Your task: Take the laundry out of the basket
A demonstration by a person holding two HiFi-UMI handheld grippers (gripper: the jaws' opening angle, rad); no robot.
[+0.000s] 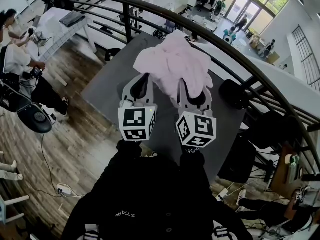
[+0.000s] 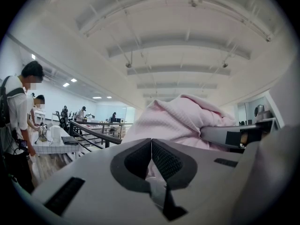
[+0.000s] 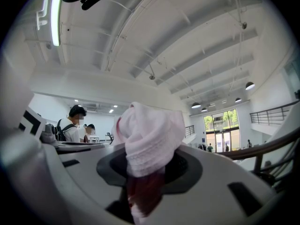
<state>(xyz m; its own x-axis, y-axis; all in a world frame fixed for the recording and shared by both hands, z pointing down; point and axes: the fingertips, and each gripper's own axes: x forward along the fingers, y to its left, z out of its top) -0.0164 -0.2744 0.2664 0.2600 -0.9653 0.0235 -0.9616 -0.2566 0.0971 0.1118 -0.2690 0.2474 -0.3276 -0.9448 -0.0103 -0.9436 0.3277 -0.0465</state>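
A dark curved railing (image 1: pixel 150 6) arcs past a grey tabletop (image 1: pixel 107 79) standing on a wood floor (image 1: pixel 65 144). At the far left, a person in a white shirt (image 1: pixel 15 59) is near a white table (image 1: pixel 60 31). A power strip (image 1: pixel 64 189) lies on the floor, and glass doors (image 1: pixel 245 6) show far beyond the railing — under a white beamed ceiling (image 2: pixel 187 46).

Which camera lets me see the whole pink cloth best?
The head view. There the pink cloth shows whole, held up above the grey table. The left gripper view shows only a bunched side of it beyond the jaws. The right gripper view shows only a small wad pinched between its jaws.
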